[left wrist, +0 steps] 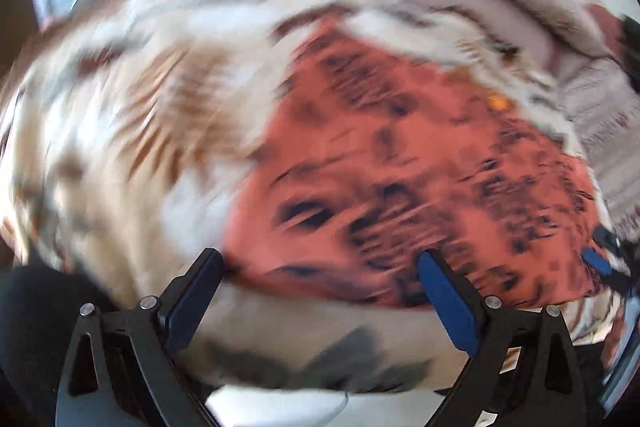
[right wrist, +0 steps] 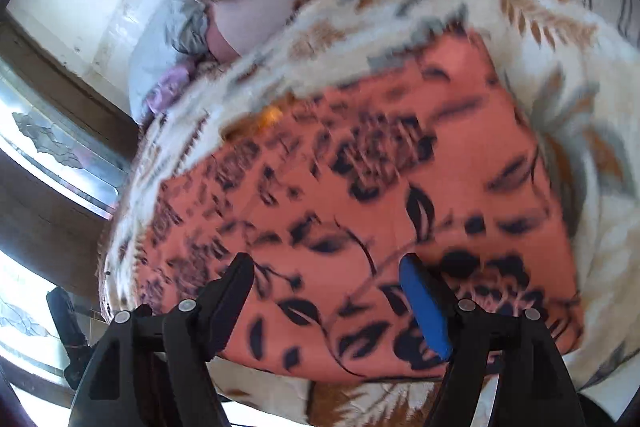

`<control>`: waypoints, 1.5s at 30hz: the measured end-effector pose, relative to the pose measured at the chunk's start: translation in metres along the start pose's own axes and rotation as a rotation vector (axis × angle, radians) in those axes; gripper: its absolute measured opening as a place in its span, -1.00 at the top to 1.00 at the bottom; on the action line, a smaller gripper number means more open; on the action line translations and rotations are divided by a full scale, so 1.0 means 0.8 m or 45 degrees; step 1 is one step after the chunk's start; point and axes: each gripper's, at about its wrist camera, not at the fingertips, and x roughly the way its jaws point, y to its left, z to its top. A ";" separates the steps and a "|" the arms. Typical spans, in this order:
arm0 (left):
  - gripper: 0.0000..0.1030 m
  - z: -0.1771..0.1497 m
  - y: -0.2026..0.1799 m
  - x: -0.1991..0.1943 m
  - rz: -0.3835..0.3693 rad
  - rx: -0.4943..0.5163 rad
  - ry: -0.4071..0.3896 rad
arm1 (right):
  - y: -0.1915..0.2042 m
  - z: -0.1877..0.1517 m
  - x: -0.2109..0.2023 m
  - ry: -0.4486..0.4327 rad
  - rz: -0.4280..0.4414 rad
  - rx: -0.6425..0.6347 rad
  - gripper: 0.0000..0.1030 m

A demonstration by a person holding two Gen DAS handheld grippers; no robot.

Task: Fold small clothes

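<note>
The garment (right wrist: 360,195) lies flat on the blanket (right wrist: 560,75). Both claws, left (left wrist: 320,267) and right (right wrist: 326,273), are apart and empty. Grip the near hem at both corners, then fold evenly.

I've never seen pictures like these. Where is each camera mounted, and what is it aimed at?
Left wrist view: sits on the left gripper, looking forward and down along its open jaws at a coral garment with dark floral print lying on a cream leaf-patterned blanket; badly motion-blurred. The right gripper's blue tip peeks in at the right edge.
Right wrist view: sits on the right gripper, jaws open over the same garment; a window frame shows at the left.
Shared: garment and blanket.
</note>
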 end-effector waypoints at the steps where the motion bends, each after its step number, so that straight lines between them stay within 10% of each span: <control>1: -0.66 0.000 0.012 -0.005 -0.046 -0.043 0.001 | -0.011 -0.004 0.005 -0.003 0.022 0.023 -0.52; 8: -0.64 0.044 0.029 -0.046 -0.166 -0.067 -0.109 | -0.038 -0.003 -0.005 -0.055 0.160 0.121 -0.52; 12: -0.59 0.060 0.033 -0.015 -0.153 -0.042 0.022 | -0.039 -0.005 -0.008 -0.060 0.171 0.114 -0.52; 19: 0.79 0.077 0.025 -0.005 -0.151 0.023 0.126 | -0.036 -0.005 -0.005 -0.061 0.179 0.106 -0.52; 32: 0.70 0.051 0.051 -0.018 -0.124 -0.021 0.133 | -0.046 -0.003 -0.007 -0.072 0.205 0.113 -0.52; 38: -0.14 0.100 0.035 -0.039 -0.138 0.044 0.007 | -0.047 -0.004 -0.009 -0.078 0.206 0.116 -0.52; 45: -0.08 0.185 -0.002 0.043 -0.143 0.074 0.060 | -0.047 -0.005 -0.011 -0.081 0.213 0.096 -0.52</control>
